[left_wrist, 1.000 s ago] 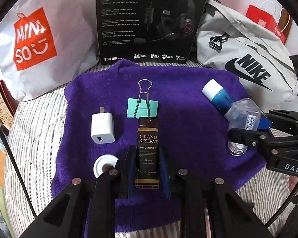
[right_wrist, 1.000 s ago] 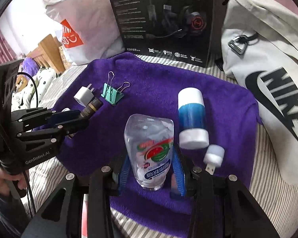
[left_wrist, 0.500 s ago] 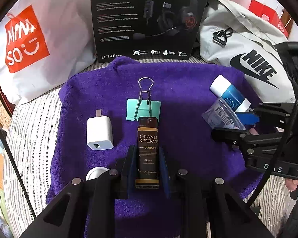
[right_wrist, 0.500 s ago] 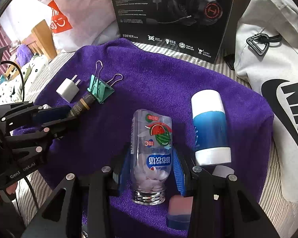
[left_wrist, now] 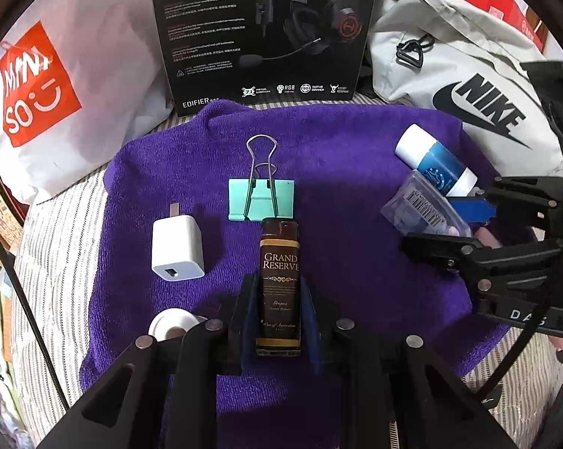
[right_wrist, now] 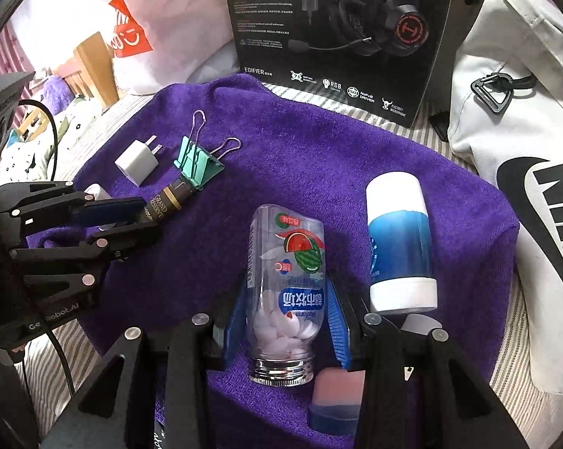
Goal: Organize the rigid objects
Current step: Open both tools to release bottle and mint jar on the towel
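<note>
My left gripper [left_wrist: 279,299] is shut on a brown "Grand Reserve" lighter [left_wrist: 280,262], whose far end touches a mint green binder clip [left_wrist: 261,202] on the purple towel [left_wrist: 337,142]. A white charger plug [left_wrist: 176,247] lies left of the lighter. My right gripper [right_wrist: 286,314] is shut on a clear candy bottle [right_wrist: 287,262] that lies low over the towel, metal neck toward the camera. A blue and white tube [right_wrist: 399,247] lies just right of the bottle. The left wrist view shows the right gripper [left_wrist: 453,224] holding the bottle [left_wrist: 423,211] at the towel's right edge.
A black headset box [left_wrist: 266,30] stands behind the towel, with a white shopping bag [left_wrist: 57,86] to its left and a grey Nike bag [left_wrist: 468,75] to its right. A white round cap [left_wrist: 171,327] sits near the left gripper. A pink cap [right_wrist: 337,385] lies under the right gripper.
My right gripper has tipped the candy bottle from near upright to lying flat and lowered it beside the blue tube. The left gripper with the lighter has edged slightly forward.
</note>
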`<state>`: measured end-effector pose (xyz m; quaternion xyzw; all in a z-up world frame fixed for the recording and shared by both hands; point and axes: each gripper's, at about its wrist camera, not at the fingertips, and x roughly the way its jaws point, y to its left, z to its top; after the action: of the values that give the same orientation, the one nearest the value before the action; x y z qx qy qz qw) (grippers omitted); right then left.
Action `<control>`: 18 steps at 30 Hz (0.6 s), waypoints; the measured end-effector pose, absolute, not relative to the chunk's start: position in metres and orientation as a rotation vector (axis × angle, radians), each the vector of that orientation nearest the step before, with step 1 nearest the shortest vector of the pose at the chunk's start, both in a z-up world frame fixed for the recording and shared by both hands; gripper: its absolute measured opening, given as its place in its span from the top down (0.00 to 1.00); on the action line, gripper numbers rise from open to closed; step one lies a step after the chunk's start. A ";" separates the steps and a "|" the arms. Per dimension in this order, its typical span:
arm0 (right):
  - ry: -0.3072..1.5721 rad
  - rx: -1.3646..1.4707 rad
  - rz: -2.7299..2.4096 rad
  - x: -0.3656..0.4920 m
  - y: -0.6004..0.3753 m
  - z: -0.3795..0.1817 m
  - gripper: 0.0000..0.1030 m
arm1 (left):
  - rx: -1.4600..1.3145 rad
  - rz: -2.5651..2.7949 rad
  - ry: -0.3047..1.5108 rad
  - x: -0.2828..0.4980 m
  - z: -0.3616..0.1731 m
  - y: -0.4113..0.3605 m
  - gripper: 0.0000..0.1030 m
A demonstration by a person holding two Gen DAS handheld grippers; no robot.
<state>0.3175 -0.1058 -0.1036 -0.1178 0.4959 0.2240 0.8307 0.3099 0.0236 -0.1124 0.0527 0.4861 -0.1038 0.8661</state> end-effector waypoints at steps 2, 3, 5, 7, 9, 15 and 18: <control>1.053 -0.249 0.482 0.317 -0.107 -0.103 0.61 | 0.111 -0.208 1.019 0.309 -0.113 0.023 0.77; 1.059 -0.245 0.484 0.316 -0.108 -0.103 0.61 | 0.117 -0.206 1.019 0.309 -0.113 0.022 0.77; 1.069 -0.239 0.485 0.315 -0.111 -0.103 0.60 | 0.119 -0.199 1.020 0.308 -0.113 0.022 0.74; 1.078 -0.230 0.484 0.312 -0.115 -0.102 0.57 | 0.108 -0.202 1.024 0.306 -0.113 0.023 0.69; 1.080 -0.225 0.475 0.308 -0.120 -0.101 0.56 | 0.095 -0.210 1.029 0.304 -0.113 0.022 0.60; 1.055 -0.186 0.473 0.291 -0.132 -0.086 0.56 | 0.101 -0.212 1.029 0.290 -0.110 0.015 0.56; 1.036 -0.172 0.461 0.277 -0.140 -0.076 0.55 | 0.097 -0.207 1.014 0.280 -0.100 0.014 0.56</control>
<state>0.2768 -0.1404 -0.0763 -0.0813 0.4903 0.2180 0.8400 0.2800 0.0141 -0.1003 0.0464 0.4844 -0.0987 0.8680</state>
